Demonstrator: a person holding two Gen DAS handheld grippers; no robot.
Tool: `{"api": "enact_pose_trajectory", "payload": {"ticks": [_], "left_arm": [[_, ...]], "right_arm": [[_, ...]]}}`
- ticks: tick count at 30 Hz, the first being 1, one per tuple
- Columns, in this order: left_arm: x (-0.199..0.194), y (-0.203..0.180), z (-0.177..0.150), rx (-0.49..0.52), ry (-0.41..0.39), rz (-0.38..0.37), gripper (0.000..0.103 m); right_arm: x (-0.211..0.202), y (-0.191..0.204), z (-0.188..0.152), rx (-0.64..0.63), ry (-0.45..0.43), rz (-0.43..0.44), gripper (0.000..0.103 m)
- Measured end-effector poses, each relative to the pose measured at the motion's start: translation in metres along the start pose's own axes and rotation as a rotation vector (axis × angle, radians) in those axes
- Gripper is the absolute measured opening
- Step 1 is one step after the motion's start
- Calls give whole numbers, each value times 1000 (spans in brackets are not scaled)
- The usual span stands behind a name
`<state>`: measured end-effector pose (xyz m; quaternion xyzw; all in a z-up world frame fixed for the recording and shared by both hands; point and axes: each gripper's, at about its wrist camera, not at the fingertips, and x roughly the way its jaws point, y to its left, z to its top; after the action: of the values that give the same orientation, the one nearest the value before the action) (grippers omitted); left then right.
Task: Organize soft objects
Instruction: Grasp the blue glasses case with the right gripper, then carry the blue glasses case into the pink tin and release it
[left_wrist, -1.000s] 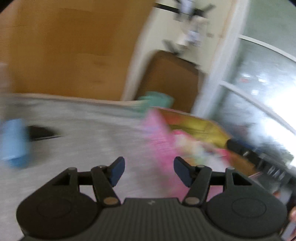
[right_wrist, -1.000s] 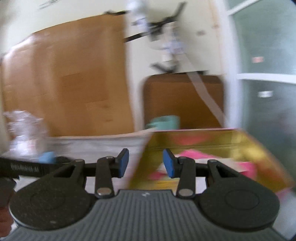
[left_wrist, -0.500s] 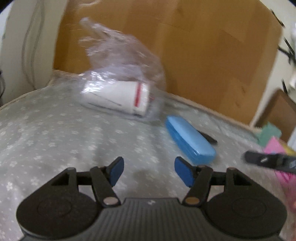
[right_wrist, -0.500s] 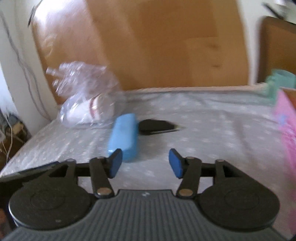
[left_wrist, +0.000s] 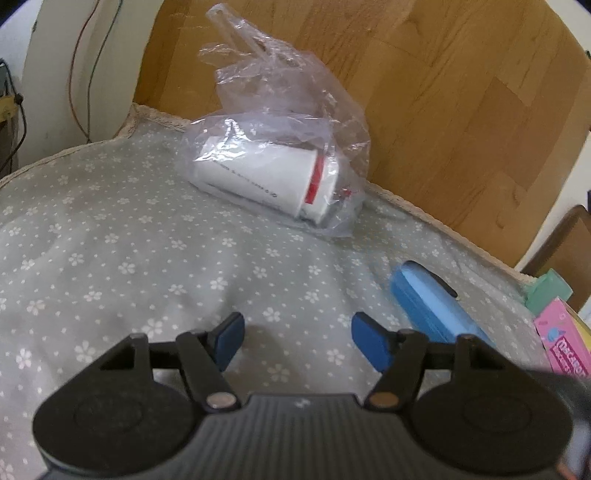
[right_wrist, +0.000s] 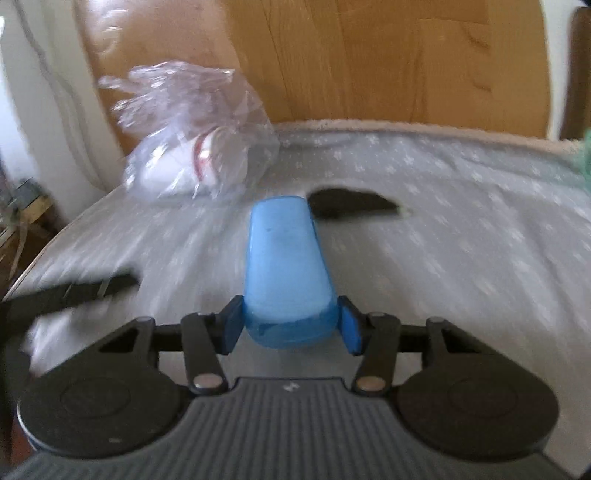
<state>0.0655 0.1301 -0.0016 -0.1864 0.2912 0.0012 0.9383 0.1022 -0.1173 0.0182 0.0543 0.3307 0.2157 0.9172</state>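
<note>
On pink box, "macaron" lettering

The near end of the blue case sits between the right gripper fingers; the blur hides whether the pads press it. In the left wrist view the case's near end is hidden behind the finger linkage. The black object behind it is too blurred to identify. The pink box is cut off by the picture's edge. The plastic bag veils the print on the white container
</note>
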Motion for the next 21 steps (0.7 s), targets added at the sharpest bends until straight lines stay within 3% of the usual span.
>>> {"api": "enact_pose_trajectory", "payload": {"ticks": [3, 6, 8, 11, 16, 21], "left_arm": [[-3, -11, -4, 44, 8, -69, 72], [-3, -29, -14, 93, 70, -254, 74], [-3, -49, -23, 146, 115, -338, 75], [-10, -89, -38, 227, 170, -438, 75], [-18, -144, -61, 289, 226, -501, 85], [-25, -179, -90, 386, 287, -493, 82]], "right_arm": [[-54, -19, -40, -29, 35, 66, 56], [-118, -39, -88, -60, 46, 80, 56], [-153, -48, -116, -84, 19, 12, 69], [-185, -47, -152, -186, -15, -179, 73], [-203, -44, -178, -159, -74, -179, 73], [-194, -53, -174, -124, -101, -186, 72]]}}
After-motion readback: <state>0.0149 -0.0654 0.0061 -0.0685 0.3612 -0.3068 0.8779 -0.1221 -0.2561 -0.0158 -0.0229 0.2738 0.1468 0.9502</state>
